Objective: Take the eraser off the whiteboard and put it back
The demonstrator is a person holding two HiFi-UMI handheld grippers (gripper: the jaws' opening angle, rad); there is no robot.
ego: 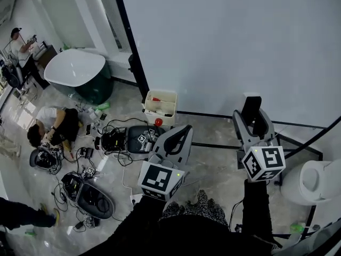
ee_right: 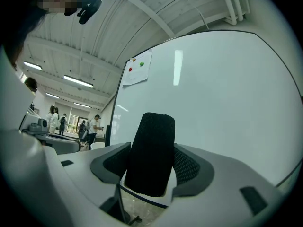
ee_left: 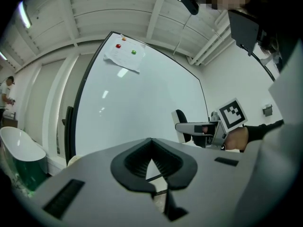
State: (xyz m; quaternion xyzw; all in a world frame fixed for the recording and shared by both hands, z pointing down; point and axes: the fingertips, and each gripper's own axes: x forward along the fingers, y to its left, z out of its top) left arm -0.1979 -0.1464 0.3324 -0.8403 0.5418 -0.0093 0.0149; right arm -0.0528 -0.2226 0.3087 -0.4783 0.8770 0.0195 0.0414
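Note:
The eraser [ee_right: 152,145], a black felt block with a white back, stands upright between the jaws of my right gripper [ee_right: 150,171], which is shut on it. In the head view the eraser [ego: 251,106] sits at the tip of my right gripper [ego: 254,124], close in front of the lower part of the whiteboard [ego: 229,41]. Whether it touches the board I cannot tell. My left gripper [ego: 184,133] hangs lower and to the left, jaws together and holding nothing. The left gripper view shows its own jaws [ee_left: 152,163] closed, with the right gripper [ee_left: 201,127] and eraser [ee_left: 181,121] beyond.
A sheet of paper [ee_left: 124,56] is pinned with magnets at the board's top. On the floor lie a white bin [ego: 161,106], a dark bathtub [ego: 74,71], cables and gear, and a crouching person [ego: 53,124]. A white round seat [ego: 314,180] stands at the right.

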